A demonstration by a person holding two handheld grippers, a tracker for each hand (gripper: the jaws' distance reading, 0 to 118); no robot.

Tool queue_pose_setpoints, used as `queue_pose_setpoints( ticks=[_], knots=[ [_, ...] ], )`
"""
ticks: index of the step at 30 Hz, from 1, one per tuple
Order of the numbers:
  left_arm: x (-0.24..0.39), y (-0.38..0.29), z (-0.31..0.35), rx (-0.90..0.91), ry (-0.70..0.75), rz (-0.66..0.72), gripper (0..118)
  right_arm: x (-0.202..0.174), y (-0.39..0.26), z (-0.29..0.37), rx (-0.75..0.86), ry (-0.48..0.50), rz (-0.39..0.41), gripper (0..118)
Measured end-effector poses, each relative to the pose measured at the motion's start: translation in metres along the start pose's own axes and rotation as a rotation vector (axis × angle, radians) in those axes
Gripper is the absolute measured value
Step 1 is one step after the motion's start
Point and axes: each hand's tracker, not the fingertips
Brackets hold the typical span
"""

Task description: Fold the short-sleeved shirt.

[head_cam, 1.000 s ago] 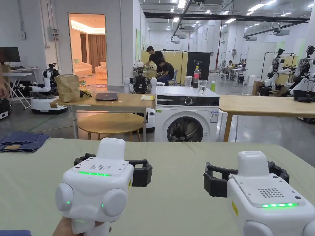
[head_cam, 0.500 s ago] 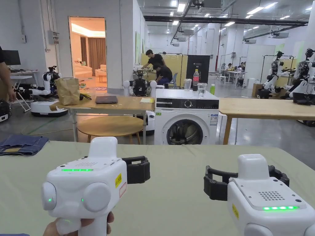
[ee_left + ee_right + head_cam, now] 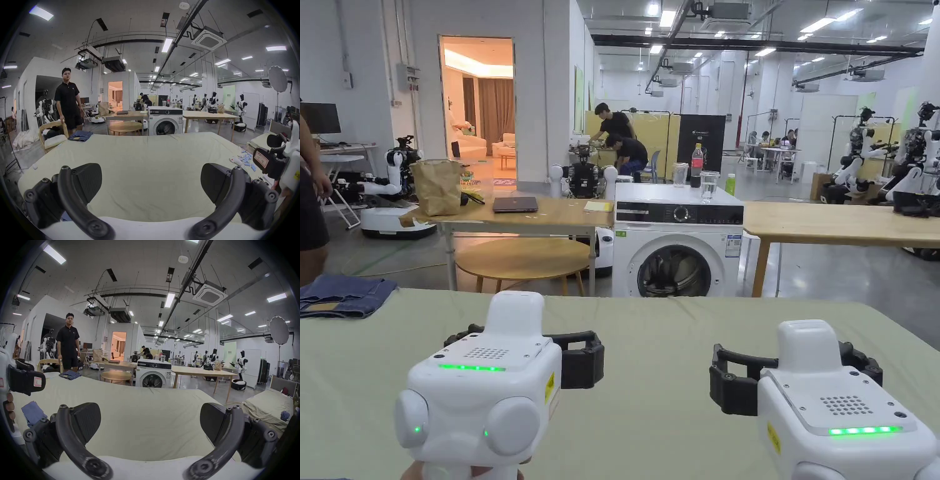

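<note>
I hold my left gripper (image 3: 151, 183) and right gripper (image 3: 150, 422) side by side over the green bed (image 3: 650, 325), jaws wide apart and empty. A blue cloth (image 3: 33, 413), perhaps the shirt, lies near left; folded jeans (image 3: 344, 295) lie far left.

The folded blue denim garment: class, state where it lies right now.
In the head view the folded blue denim garment lies at the far left corner of the pale green covered table, beyond the left hand-held gripper, near a standing person.

Big open workshop: white walls, grey floor, ceiling strip lights (image 3: 667, 17), a washing machine (image 3: 677, 244) between wooden tables (image 3: 837, 223), warm-lit doorway (image 3: 477, 106) behind.
</note>
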Motion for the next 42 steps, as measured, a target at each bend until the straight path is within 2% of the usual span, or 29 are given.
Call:
queue_pose_setpoints(
  ticks=[6,26,28,30,33,36,39,42],
  knots=[
    [-0.006,0.001,0.000,-0.017,-0.027,0.034,118,-0.001,0.000,0.000,-0.003,0.003,0.000,118],
    [-0.004,-0.004,-0.004,-0.006,-0.014,0.000,118,-0.004,0.001,0.000,-0.004,0.011,0.005,118],
    [-0.006,-0.002,-0.009,-0.058,0.026,0.064,118,-0.004,0.001,0.000,-0.005,0.012,0.009,118],
    [-0.012,-0.001,-0.010,-0.052,-0.004,0.126,118,-0.005,0.000,-0.001,-0.009,0.012,0.009,118],
    [-0.011,0.002,-0.009,-0.095,0.006,0.083,118,-0.005,-0.001,-0.001,-0.012,0.014,0.005,118],
    [-0.005,-0.003,-0.007,-0.052,0.075,0.016,118,-0.006,-0.001,-0.003,-0.013,0.013,0.007,118],
    [-0.002,-0.008,-0.004,0.013,0.076,-0.008,118,-0.006,0.000,-0.004,-0.011,0.014,0.002,118],
    [-0.003,-0.008,-0.003,-0.005,0.050,-0.006,118,-0.008,0.000,-0.004,-0.014,0.015,0.004,118]
  ],
)
